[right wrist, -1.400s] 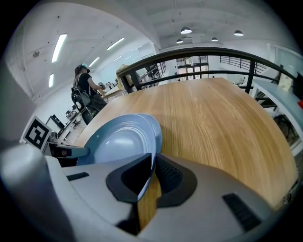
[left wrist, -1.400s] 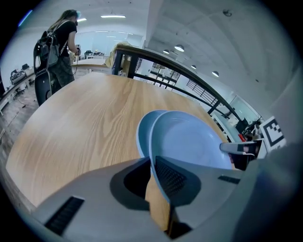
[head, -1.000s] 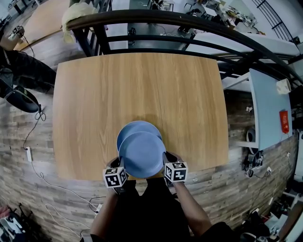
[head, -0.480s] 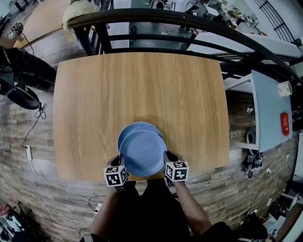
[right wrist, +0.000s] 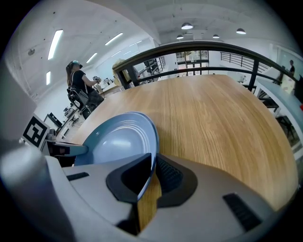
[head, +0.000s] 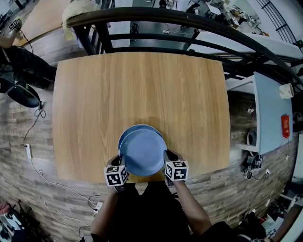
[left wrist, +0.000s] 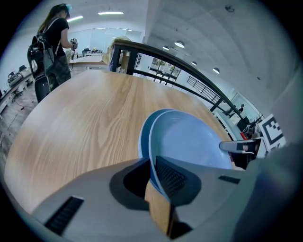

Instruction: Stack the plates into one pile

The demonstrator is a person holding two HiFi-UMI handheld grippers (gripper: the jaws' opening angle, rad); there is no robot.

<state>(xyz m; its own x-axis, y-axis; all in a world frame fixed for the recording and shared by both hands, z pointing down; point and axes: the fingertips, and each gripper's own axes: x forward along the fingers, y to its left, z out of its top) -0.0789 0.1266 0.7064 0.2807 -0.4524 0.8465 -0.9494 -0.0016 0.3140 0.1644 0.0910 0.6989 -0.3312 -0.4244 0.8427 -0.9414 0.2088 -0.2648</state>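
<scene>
Wooden table (head: 94, 104), blue plates (head: 142, 152), black railing (head: 142, 12)

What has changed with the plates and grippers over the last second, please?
The top plate, gripped at its rim by the left gripper and right gripper, shifted slightly farther over the lower plate, hiding more of it. The left jaws have just opened a little, rim between them. The table is unchanged.

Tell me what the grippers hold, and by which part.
The upper blue plate, by opposite edges of its rim: left gripper on the left edge, right gripper on the right. The left jaws have just been opening slightly, rim between them.
</scene>
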